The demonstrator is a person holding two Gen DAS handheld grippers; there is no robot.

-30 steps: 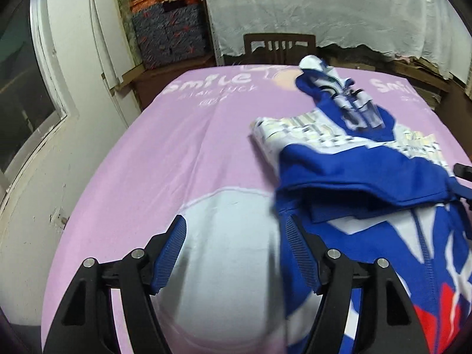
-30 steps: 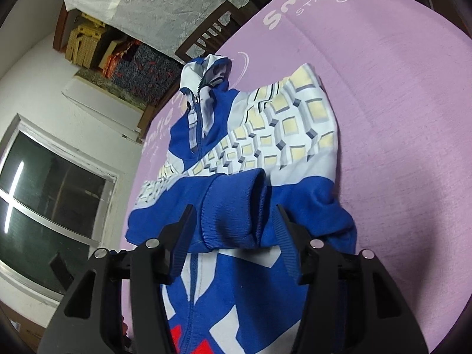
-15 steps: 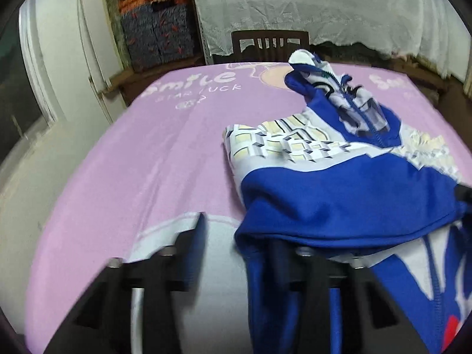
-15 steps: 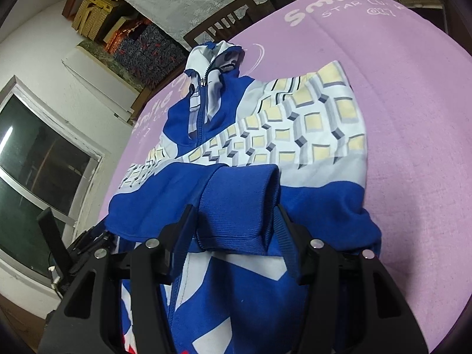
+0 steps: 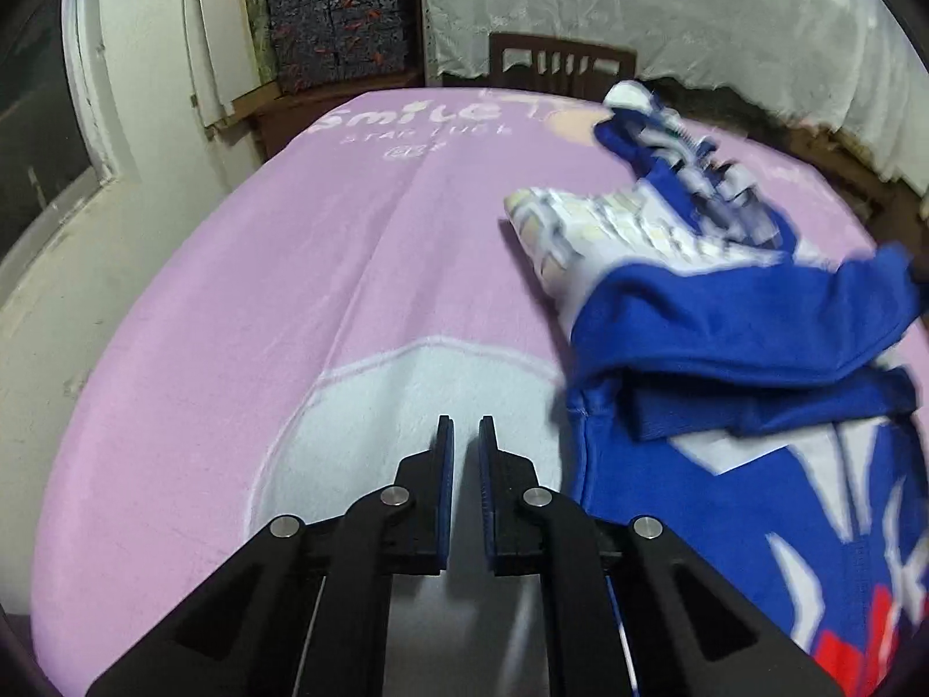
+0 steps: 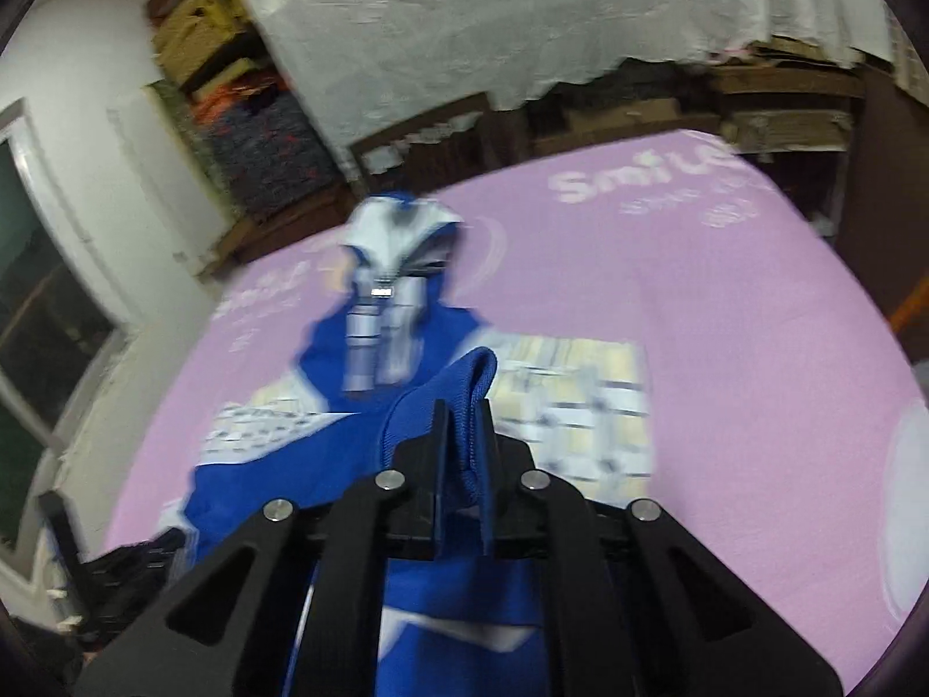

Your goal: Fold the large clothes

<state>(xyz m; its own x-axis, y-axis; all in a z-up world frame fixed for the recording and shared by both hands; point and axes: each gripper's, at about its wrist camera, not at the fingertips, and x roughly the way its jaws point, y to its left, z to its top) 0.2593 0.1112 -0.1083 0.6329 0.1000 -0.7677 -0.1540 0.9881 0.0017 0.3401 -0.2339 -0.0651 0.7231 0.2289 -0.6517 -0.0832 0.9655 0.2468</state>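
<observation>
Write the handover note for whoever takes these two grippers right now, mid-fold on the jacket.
Left gripper: jaws have just closed and stand shut on nothing, over the white patch of the pink table cover, just left of the jacket's edge.
Right gripper: jaws have just closed, shut on the blue ribbed cuff, with the fabric bunched between them.
Jacket: blue and white, zipped, lying on the cover with its collar toward the far end and a blue sleeve folded across the body.
Done: sleeve brought across the chest.
Left: the left gripper missed the edge, so regrasp it, then likely fold the body and smooth it.
</observation>
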